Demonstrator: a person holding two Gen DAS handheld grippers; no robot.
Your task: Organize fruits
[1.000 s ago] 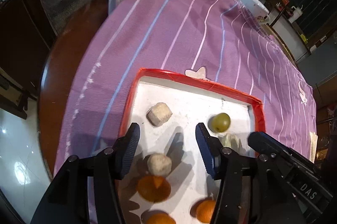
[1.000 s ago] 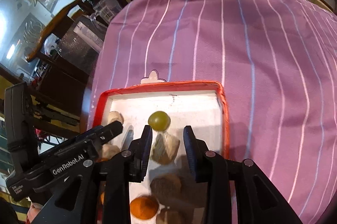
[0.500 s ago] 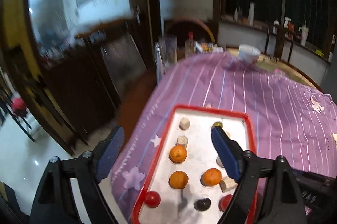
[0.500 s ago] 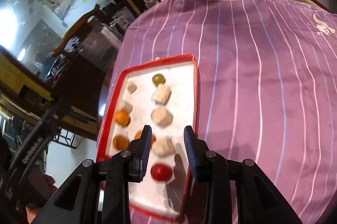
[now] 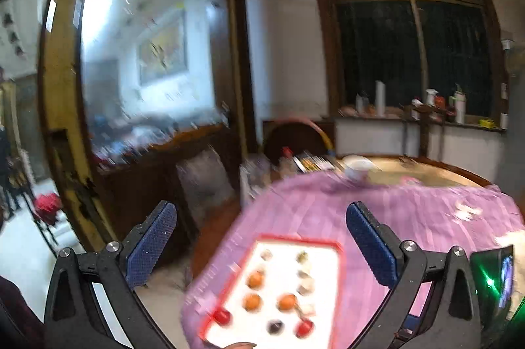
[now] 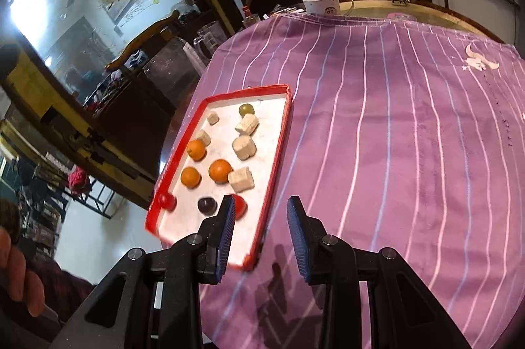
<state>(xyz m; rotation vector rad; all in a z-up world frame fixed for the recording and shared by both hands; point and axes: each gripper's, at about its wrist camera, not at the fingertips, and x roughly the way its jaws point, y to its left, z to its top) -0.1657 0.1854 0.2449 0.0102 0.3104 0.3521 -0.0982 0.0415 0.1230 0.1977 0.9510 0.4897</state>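
A red-rimmed white tray (image 6: 280,152) lies on the purple striped cloth (image 6: 393,135). It holds three oranges (image 6: 220,170), a green grape (image 6: 246,109), several beige chunks (image 6: 243,147), two red fruits (image 6: 166,201) and a dark plum (image 6: 206,205). My right gripper (image 6: 261,204) hovers over the tray's near right corner, open, with nothing between its fingers. In the blurred left wrist view the tray (image 5: 295,240) sits low and far. My left gripper (image 5: 259,211) hangs high above it, jaws opening wide and empty.
A white cup (image 6: 323,3) stands at the table's far edge beyond the cloth. Glass mugs (image 6: 210,37) and a chair (image 5: 203,181) are at the far left. A person's hand (image 6: 16,267) shows at the lower left. A green-lit device (image 5: 492,276) is at the right.
Both grippers have drawn back and up from the tray, which now looks small. The left gripper's jaws have spread wide and its view has tipped up toward the room.
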